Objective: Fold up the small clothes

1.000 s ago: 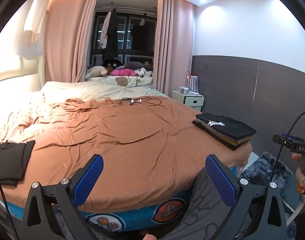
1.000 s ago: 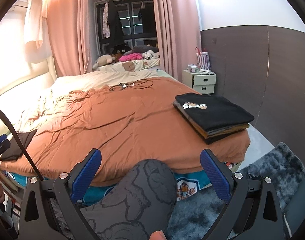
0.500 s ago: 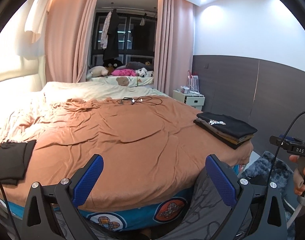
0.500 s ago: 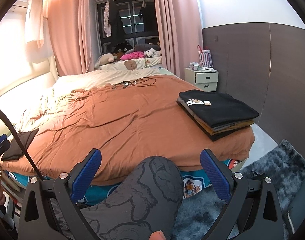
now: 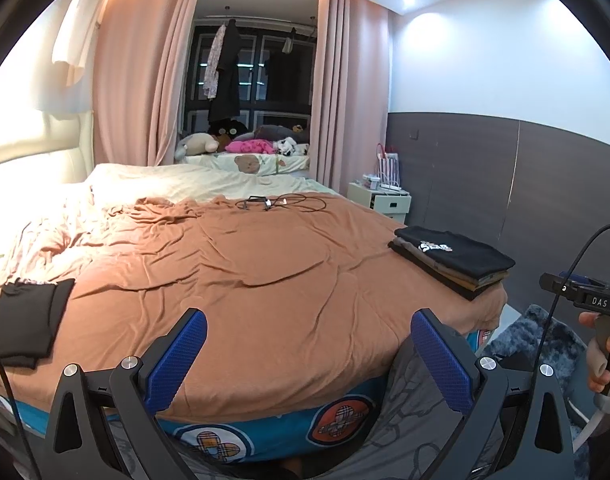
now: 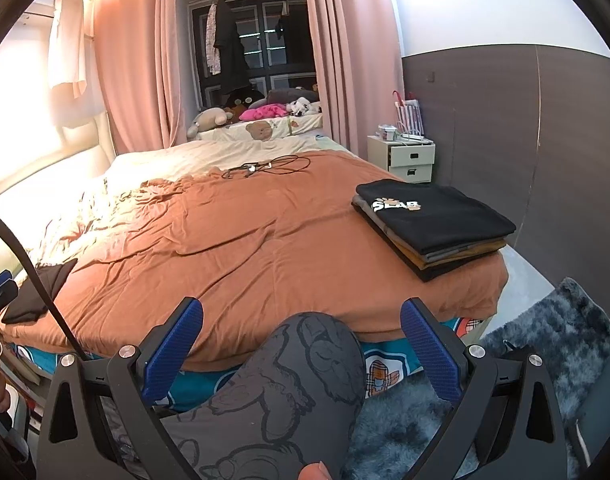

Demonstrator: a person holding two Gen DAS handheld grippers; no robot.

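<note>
A stack of folded clothes (image 5: 453, 260) (image 6: 433, 224), a black shirt with a white logo on top, rests at the right front corner of the bed. A black garment (image 5: 23, 320) (image 6: 37, 288) lies loosely folded at the left front edge. My left gripper (image 5: 309, 356) hangs open over the bed's front edge with nothing between its blue pads. My right gripper (image 6: 301, 348) is open too, above a person's knee (image 6: 305, 372) in grey patterned trousers. Both stand well short of either pile.
An orange sheet (image 5: 245, 280) covers the bed, with tangled cables (image 5: 277, 203) near its far end. A white nightstand (image 6: 411, 158) stands at the right wall. A dark shaggy rug (image 6: 545, 340) lies on the floor on the right. Stuffed toys (image 5: 241, 144) sit by the window.
Both views have risen and pulled back a little from the bed; the folded stack sits slightly lower and farther off. Both grippers stay open and nothing on the bed moved.
</note>
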